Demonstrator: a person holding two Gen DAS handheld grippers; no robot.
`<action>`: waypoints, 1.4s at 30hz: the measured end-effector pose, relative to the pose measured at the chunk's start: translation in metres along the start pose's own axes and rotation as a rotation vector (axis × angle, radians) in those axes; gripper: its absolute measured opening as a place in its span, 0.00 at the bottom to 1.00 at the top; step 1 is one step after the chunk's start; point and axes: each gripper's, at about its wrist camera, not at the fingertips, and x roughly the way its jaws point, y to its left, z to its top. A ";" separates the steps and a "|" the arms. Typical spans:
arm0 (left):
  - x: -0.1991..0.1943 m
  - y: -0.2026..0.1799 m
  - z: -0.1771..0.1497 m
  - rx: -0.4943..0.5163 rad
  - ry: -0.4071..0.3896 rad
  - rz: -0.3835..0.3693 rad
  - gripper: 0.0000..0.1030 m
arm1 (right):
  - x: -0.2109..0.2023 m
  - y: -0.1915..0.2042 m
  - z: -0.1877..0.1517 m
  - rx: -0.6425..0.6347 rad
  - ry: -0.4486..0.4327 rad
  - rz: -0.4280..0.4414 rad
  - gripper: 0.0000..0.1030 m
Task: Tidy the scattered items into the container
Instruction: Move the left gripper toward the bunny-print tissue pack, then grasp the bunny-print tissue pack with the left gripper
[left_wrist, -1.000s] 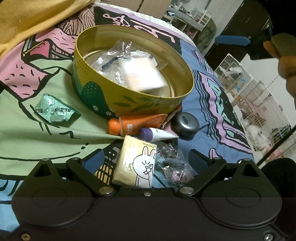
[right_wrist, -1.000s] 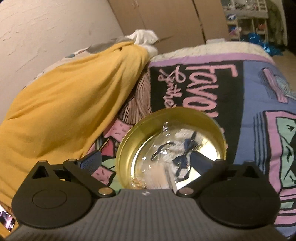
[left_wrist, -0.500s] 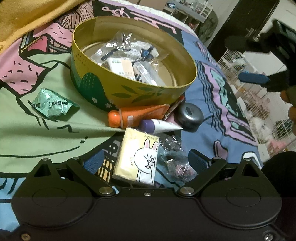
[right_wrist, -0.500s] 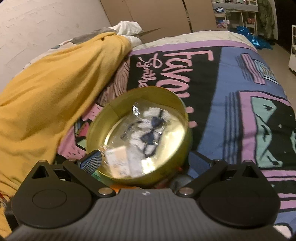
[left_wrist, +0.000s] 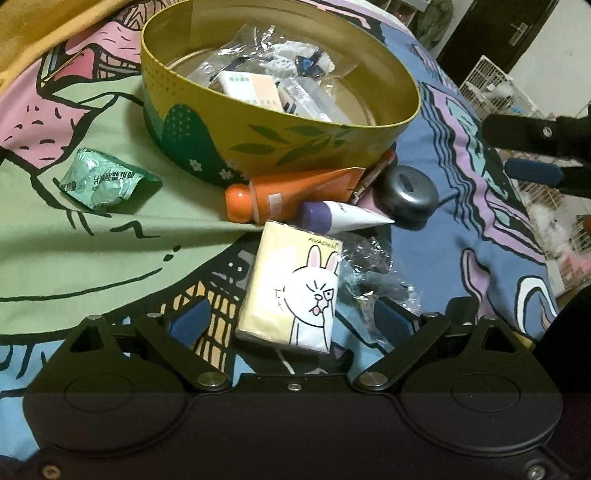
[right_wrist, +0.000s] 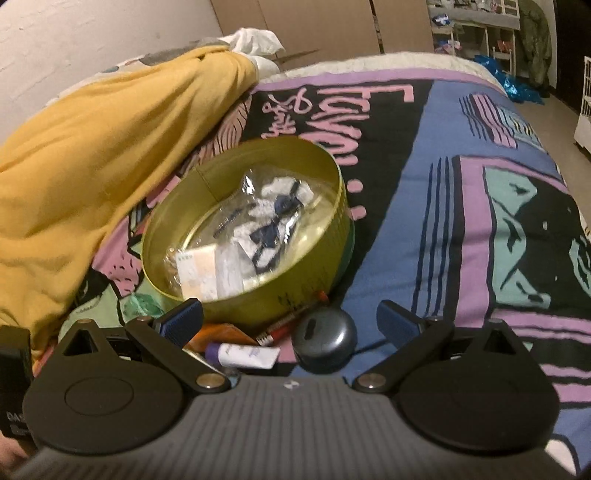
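Note:
A round yellow tin sits on the patterned bedspread and holds clear packets and a small peach box. In front of it lie an orange tube, a purple-capped white tube, a red pen, a grey round case, a clear crumpled bag and a green foil pack. My left gripper is open around the near end of a yellow rabbit tissue pack. My right gripper is open and empty, just above the grey case and tubes.
A yellow blanket is heaped left of the tin. The right gripper's arm shows at the right edge of the left wrist view. White wire cages stand beyond the bed's right side.
My right gripper has let a packet fall into the tin, pulled back and come down toward the grey case. My left gripper has edged closer to the tissue pack.

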 end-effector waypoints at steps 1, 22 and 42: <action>0.001 0.000 0.000 -0.001 0.002 -0.001 0.91 | 0.002 -0.001 -0.001 0.005 0.008 0.000 1.00; 0.007 -0.001 0.000 0.022 -0.004 0.070 0.47 | 0.011 -0.010 -0.003 0.079 0.017 0.030 1.00; -0.027 0.017 0.003 -0.089 -0.117 -0.035 0.41 | 0.015 -0.013 -0.005 0.092 0.033 0.007 1.00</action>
